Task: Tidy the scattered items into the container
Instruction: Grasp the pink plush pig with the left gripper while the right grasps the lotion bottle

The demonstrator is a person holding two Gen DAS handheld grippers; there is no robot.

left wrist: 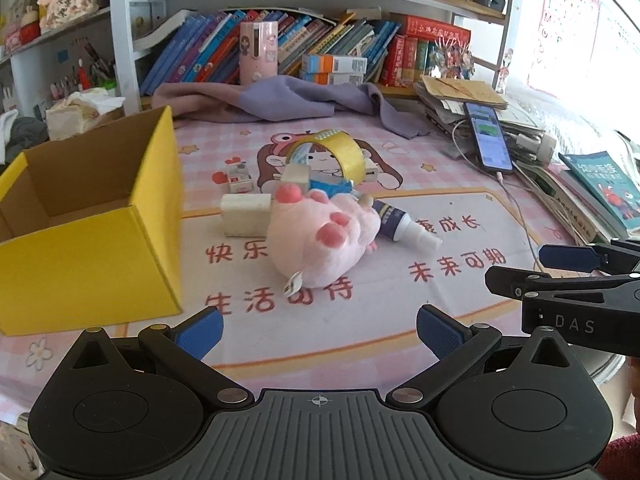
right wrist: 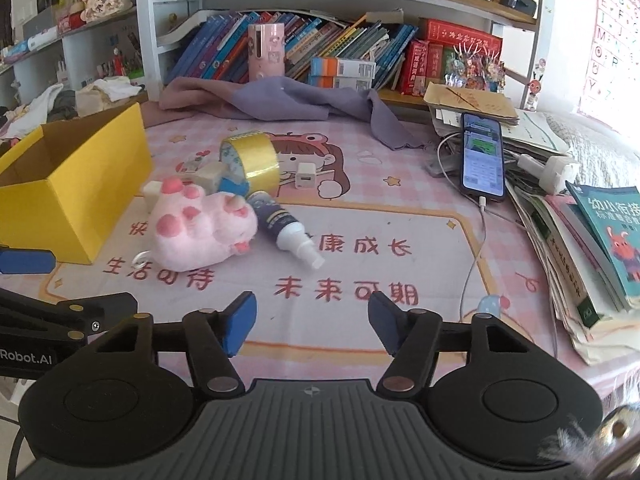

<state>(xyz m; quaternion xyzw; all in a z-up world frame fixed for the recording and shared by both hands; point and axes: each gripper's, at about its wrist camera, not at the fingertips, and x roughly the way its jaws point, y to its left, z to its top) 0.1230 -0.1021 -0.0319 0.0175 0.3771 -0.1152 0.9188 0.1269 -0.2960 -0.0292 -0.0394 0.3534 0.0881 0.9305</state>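
An open yellow box (left wrist: 92, 224) stands at the left; it also shows in the right wrist view (right wrist: 72, 184). A pile lies beside it: a pink plush paw (left wrist: 320, 236) (right wrist: 200, 232), a yellow tape roll (left wrist: 332, 152) (right wrist: 252, 158), a dark spray bottle (left wrist: 404, 224) (right wrist: 288, 228), a white block (left wrist: 246, 214), a blue pack (left wrist: 332, 188) and a white charger cube (right wrist: 306, 176). My left gripper (left wrist: 320, 332) is open and empty, short of the plush. My right gripper (right wrist: 312, 320) is open and empty, near the bottle.
A purple cloth (left wrist: 280, 100) lies at the back under a shelf of books (left wrist: 320, 44). A phone (right wrist: 482, 158) on a cable rests on a paper stack at the right, with books (right wrist: 608, 232) beside it. A pink patterned mat (right wrist: 400, 208) covers the table.
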